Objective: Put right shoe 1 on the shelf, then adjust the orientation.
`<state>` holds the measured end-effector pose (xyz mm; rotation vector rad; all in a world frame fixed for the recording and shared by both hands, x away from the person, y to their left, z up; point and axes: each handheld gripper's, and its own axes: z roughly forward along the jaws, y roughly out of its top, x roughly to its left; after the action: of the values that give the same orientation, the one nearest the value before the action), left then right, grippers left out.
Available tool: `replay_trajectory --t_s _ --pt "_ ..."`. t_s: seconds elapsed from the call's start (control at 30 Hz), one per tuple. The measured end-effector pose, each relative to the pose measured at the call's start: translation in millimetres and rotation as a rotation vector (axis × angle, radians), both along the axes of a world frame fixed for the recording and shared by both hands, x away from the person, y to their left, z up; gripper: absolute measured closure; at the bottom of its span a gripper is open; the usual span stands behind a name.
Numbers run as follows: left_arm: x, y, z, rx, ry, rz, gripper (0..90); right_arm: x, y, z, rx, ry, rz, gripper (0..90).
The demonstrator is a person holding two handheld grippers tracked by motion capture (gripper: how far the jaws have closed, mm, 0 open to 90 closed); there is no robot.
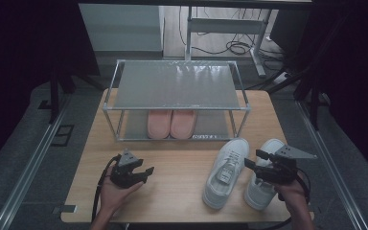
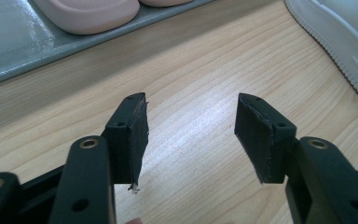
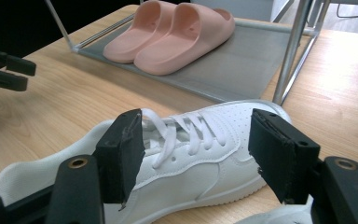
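Left gripper (image 1: 141, 173): jaws wide apart, nothing between them, over bare wood near the table's (image 1: 172, 191) front-left corner; stands clear of the footwear, apparently free for the next pick

Right gripper (image 1: 256, 162): jaws spread, empty, poised above the white sneakers near the front-right corner; in the right gripper view the jaws frame the laced upper of the left sneaker (image 3: 182, 149) without touching it, likely lined up to grasp it

White sneakers, pair: left sneaker (image 1: 226, 171) and right sneaker (image 1: 263, 184) side by side on the table, toes toward the rack, seemingly awaiting shelving

Shoe rack (image 1: 175, 86): metal frame at the table's back edge; top shelf bare

Pink slippers (image 1: 171, 123): pair, side by side on the lower shelf, stored
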<state>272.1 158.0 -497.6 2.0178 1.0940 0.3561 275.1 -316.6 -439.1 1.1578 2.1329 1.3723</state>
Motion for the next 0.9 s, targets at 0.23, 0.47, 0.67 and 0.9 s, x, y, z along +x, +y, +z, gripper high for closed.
replay_trajectory --t_s 0.23,0.47,0.67,0.9 --pt "-0.9 2.8 0.3 0.005 0.002 0.005 41.7 -0.3 1.3 0.0 -0.006 0.001 -0.005 35.8" --pt "2.5 -0.1 -0.2 0.022 0.014 -0.001 40.8 -1.9 -0.7 0.9 -0.010 0.002 -0.011 39.7" --pt "2.1 0.6 1.5 0.012 0.023 0.001 41.1 -3.4 -4.6 3.5 -0.007 0.008 -0.021 50.3" --pt "0.3 4.2 6.7 -0.008 0.025 0.012 41.3 4.2 -11.9 7.3 -0.047 0.047 -0.039 76.5"
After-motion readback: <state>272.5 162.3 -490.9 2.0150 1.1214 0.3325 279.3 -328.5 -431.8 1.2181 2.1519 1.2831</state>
